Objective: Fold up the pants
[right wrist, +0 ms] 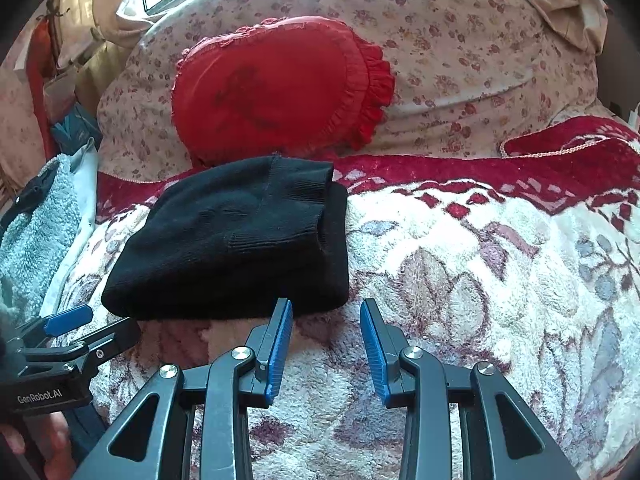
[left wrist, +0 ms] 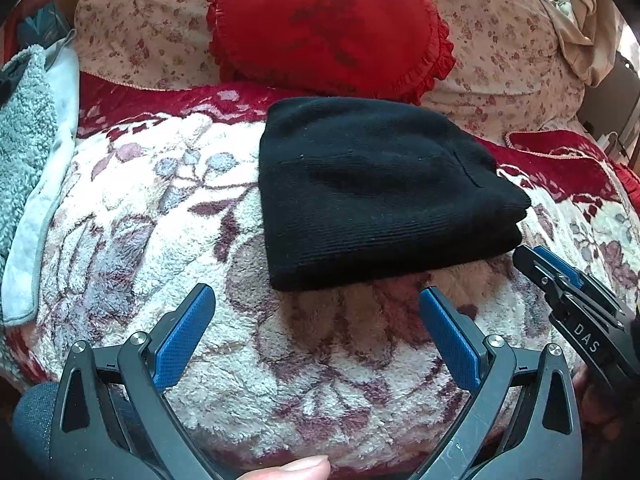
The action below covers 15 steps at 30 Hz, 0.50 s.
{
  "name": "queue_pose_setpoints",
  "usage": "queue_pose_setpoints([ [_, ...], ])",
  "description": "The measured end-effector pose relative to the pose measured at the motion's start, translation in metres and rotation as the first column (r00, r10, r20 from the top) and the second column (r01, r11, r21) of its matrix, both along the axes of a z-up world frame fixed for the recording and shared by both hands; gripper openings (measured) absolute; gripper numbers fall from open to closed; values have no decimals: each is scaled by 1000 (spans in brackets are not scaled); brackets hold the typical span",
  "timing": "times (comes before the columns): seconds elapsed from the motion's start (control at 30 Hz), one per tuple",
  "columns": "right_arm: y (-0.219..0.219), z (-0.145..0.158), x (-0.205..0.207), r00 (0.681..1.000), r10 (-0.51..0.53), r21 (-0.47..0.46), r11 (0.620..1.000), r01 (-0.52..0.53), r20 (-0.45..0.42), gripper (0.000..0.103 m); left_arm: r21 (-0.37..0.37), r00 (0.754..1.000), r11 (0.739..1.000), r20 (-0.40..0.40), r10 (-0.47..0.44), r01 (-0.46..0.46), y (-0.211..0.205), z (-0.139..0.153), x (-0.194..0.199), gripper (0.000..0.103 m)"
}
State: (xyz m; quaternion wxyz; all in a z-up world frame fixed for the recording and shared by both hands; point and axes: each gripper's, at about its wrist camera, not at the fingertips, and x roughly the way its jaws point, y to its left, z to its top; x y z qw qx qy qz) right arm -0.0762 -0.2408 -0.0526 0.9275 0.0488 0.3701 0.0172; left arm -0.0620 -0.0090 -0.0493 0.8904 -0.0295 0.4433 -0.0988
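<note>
The black knit pants (left wrist: 372, 188) lie folded into a compact rectangle on the fleece floral blanket (left wrist: 168, 216); they also show in the right wrist view (right wrist: 240, 240). My left gripper (left wrist: 316, 300) is open and empty, just short of the bundle's near edge. My right gripper (right wrist: 326, 308) is open and empty, its left fingertip (right wrist: 282, 312) at the bundle's near right corner. The right gripper also shows in the left wrist view (left wrist: 540, 258), beside the bundle's right end. The left gripper shows at the lower left of the right wrist view (right wrist: 92, 324).
A red heart-shaped frilled cushion (left wrist: 328, 28) leans on a floral pillow (left wrist: 500, 40) behind the pants. A teal fleece garment (left wrist: 24, 148) lies at the left. A dark red blanket border (right wrist: 520, 168) runs along the back. A thumb (left wrist: 296, 468) shows at the bottom edge.
</note>
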Motion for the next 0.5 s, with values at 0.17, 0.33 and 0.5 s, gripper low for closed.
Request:
queue_pose_setpoints([
  [0.17,1,-1,0,1000,-3,0,1000,3,-3,33,11,1000,1000,-8,1,-1,1,-3,3,102],
  [0.33,3,-2,-1,1000,0,-2,1000,0,-4,34,20,1000,1000,-12,-13,13,-3,-5,2,102],
  [0.5,4,-2,-1,1000,2,-2,1000,-2,-4,33,23,1000,1000,-12,-14,15,-6,-5,1,102],
])
